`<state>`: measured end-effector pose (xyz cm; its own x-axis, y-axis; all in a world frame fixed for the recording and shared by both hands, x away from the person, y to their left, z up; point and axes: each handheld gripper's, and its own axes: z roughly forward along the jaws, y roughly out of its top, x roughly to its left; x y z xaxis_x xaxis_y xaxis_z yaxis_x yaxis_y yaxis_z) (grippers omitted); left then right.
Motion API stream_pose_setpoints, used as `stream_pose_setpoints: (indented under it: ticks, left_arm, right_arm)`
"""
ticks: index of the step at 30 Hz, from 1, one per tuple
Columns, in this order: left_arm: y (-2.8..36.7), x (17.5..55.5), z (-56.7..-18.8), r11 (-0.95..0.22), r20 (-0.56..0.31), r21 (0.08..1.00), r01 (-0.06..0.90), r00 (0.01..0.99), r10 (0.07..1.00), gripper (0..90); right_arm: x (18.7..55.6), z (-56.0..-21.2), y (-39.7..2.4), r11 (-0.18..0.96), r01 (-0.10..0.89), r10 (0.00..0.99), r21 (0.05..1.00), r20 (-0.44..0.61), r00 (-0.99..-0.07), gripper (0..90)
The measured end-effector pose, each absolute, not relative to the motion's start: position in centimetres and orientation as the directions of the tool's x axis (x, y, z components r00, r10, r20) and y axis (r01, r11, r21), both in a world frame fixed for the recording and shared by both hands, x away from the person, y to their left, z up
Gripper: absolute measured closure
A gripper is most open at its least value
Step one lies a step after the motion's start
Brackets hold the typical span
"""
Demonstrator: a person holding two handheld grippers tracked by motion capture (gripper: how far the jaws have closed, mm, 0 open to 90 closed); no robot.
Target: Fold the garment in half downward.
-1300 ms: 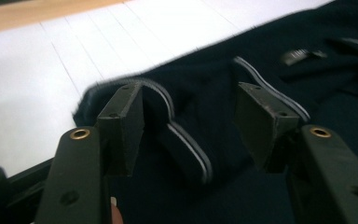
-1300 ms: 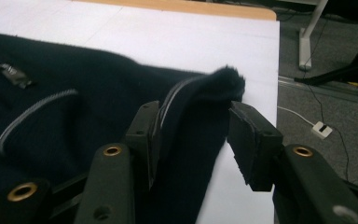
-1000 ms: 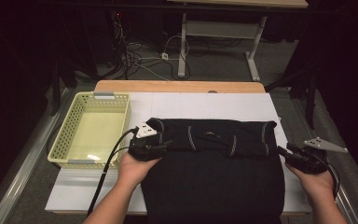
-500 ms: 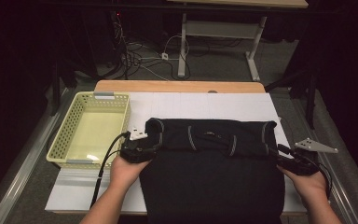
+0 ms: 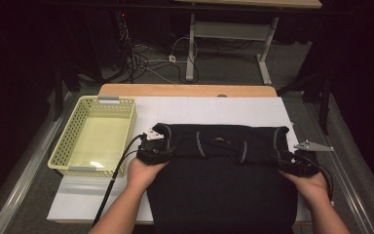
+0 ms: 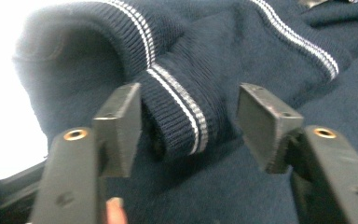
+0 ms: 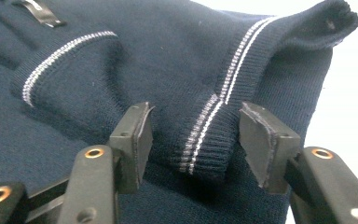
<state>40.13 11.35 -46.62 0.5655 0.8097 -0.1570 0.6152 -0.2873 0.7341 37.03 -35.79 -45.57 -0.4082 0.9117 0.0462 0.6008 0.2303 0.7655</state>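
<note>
Sweater (image 5: 221,180) – navy knit, soft, light, floppy; lies folded on desk (image 5: 214,109) | grasp – ribbed striped cuffs at fold's ends | left hand-held gripper (image 6: 189,123) – jaws just closing, cuff between, unpinched | right hand-held gripper (image 7: 193,135) – just opening, cuff loose between.

Pulled both hands back toward me and down since the earlier pics. My left claw (image 5: 161,148) has just been closing a bit, striped cuff (image 6: 182,112) between its jaws w/ a gap on the right side. My right claw (image 5: 288,161) has just been opening; ribbed fold (image 7: 205,140) sits between its jaws, not pinched. Sweater's (image 5: 224,185) folded top edge now lies closer to me, btwn the claws.
</note>
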Motion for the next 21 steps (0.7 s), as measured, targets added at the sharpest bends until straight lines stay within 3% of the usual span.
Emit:
stream_pose_setpoints:
  ticks: [6, 9, 14, 17, 21]
  left_arm:
    - [11.0, 40.1, -46.9, -0.324, -0.135, 0.719, 0.615, 0.581, 0.803, 60.5]
    - [10.9, 39.8, -46.9, -0.354, -0.108, 0.724, 0.592, 0.604, 0.79, 71.7]
    - [11.1, 38.6, -46.1, -0.362, -0.099, 0.749, 0.555, 0.634, 0.767, 75.6]
    - [11.5, 37.6, -45.7, -0.365, -0.093, 0.767, 0.528, 0.654, 0.75, 75.5]
    - [12.2, 36.0, -45.3, -0.37, -0.086, 0.784, 0.498, 0.678, 0.73, 75.4]
  right_arm:
    - [37.3, -45.8, -36.1, 0.216, 0.614, 0.921, 0.759, 0.05, -0.385, 43.8]
    - [37.5, -46.3, -36.0, 0.214, 0.63, 0.921, 0.746, 0.061, -0.385, 42.8]
    - [36.8, -46.1, -35.5, 0.254, 0.596, 0.905, 0.762, 0.03, -0.424, 68.5]
    - [35.8, -45.5, -35.3, 0.28, 0.56, 0.896, 0.78, -0.004, -0.443, 74.2]
    - [34.4, -45.0, -35.4, 0.285, 0.528, 0.889, 0.8, -0.014, -0.457, 74.7]
